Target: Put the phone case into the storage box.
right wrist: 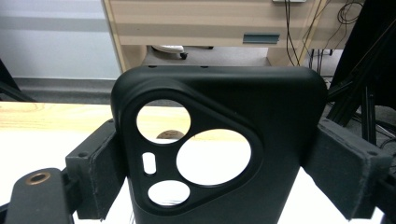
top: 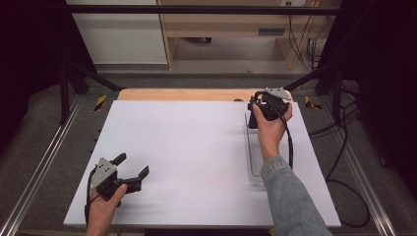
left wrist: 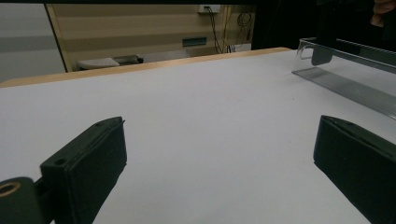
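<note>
One black phone case [right wrist: 224, 154] clamped in right gripper [right wrist: 215, 168] fingers (upright) — left gripper [top: 132, 166] fingers apart, one clear tray [top: 254, 157].

I sit at a white table [top: 196, 147] with a wooden edge [top: 177, 94] at the far side. Behind it I see a pale wooden cabinet [top: 221, 29] and a white wall panel [top: 118, 39]. Black cables [top: 302, 44] hang there. The floor [top: 44, 128] is grey. Black metal bars [top: 64, 83] stand around me.
</note>
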`<action>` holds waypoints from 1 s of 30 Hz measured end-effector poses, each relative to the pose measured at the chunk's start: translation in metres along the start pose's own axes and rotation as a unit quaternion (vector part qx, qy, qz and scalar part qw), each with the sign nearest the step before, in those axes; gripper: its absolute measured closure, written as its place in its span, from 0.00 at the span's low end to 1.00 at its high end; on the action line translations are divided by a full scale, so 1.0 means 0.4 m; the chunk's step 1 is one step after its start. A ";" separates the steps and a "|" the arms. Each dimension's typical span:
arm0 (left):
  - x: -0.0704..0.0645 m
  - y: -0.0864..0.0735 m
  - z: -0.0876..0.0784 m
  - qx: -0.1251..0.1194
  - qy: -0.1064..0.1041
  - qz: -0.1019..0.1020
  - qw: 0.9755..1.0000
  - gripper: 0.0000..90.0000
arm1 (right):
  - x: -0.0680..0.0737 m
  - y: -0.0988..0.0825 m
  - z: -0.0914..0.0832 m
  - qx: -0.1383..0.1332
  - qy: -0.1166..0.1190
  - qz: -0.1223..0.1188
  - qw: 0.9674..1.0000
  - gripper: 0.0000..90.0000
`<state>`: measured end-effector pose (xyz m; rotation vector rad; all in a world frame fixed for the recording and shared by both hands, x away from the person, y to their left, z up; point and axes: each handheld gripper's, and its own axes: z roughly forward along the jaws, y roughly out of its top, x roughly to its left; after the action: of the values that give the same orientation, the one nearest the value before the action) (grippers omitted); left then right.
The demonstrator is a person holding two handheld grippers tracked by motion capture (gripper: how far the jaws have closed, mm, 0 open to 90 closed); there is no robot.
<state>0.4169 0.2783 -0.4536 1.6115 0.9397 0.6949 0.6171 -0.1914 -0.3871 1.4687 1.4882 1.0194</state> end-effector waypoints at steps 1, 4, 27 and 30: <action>0.000 0.000 0.000 0.000 0.000 0.000 1.000 0.03 | 0.001 -0.001 0.002 0.000 -0.002 0.000 1.000 0.15; 0.000 0.000 0.001 0.000 -0.001 0.000 1.000 0.03 | 0.002 -0.003 0.009 0.002 -0.005 0.002 1.000 0.15; -0.006 -0.001 0.006 0.005 -0.009 0.003 1.000 0.03 | 0.008 -0.016 0.029 0.024 -0.003 -0.006 1.000 0.15; -0.007 0.000 0.006 0.005 -0.010 0.004 1.000 0.03 | 0.010 -0.017 0.031 0.025 -0.002 -0.006 1.000 0.15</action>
<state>0.4175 0.2748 -0.4542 1.6294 0.9244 0.6795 0.6260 -0.1873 -0.3980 1.4941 1.5274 0.9792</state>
